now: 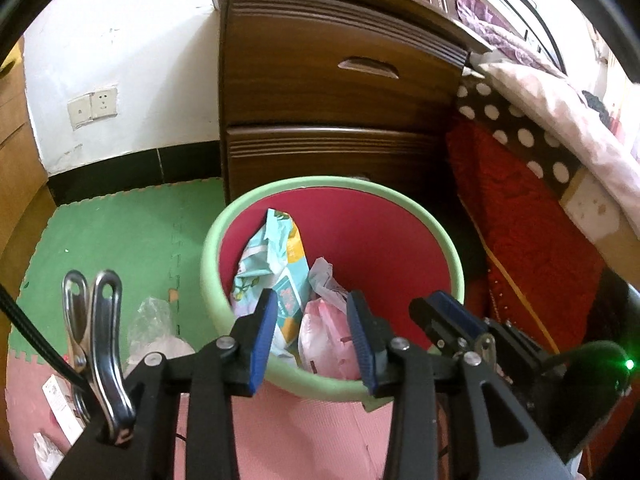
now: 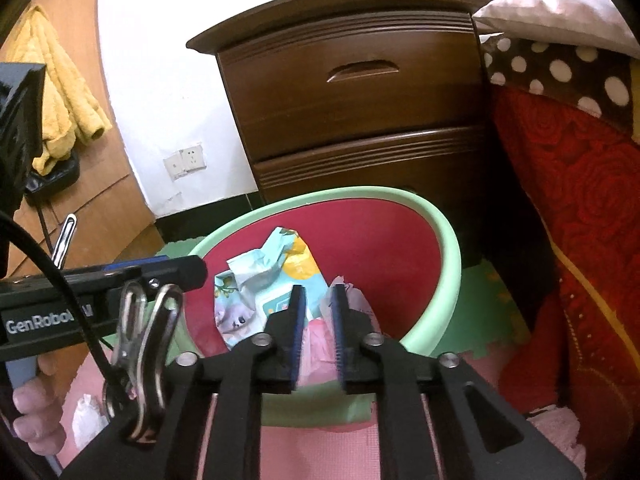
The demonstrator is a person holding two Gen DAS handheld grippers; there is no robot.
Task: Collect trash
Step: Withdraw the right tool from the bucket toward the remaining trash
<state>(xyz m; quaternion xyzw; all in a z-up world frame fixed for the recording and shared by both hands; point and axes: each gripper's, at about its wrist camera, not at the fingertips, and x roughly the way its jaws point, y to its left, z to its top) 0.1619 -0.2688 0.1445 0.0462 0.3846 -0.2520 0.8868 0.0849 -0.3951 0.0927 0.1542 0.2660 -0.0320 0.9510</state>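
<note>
In the left wrist view, the left gripper [image 1: 312, 336] hangs over the near rim of the green bin [image 1: 212, 248] with the red inside. Its jaws stand apart and nothing is pressed between them. Below and beyond the jaws, inside the bin, lie a light blue printed wrapper [image 1: 276, 256], a crumpled pale bag [image 1: 326, 280] and a pink plastic bag [image 1: 324, 340]; the pink one sits right under the gap. Left of the jaws, outside the bin, a clear plastic bag [image 1: 154, 320] lies on the foam floor mat [image 1: 120, 224], and some white paper scraps [image 1: 60, 404] lie further to the left and nearer. To the right of the jaws, the tip of the right gripper [image 1: 444, 312] reaches over the same rim.

In the right wrist view, the right gripper [image 2: 318, 328] has its jaws a little apart, with a narrow gap. The pink plastic bag [image 2: 316, 344] shows through this gap, but the pads do not seem to press on it. The blue wrapper [image 2: 264, 280] lies beyond and left of the jaws, in the bin [image 2: 448, 240]. The left gripper [image 2: 176, 268] comes in from the left, and a white scrap [image 2: 86, 412] lies on the mat below it.

The step in hand is, as it seems, the drop into the bin: both grippers are loose over it. The next move calls for turning away to the left, down to the clear bag and the scraps on the mat, with the jaws wide enough for thin soft plastic.
</note>
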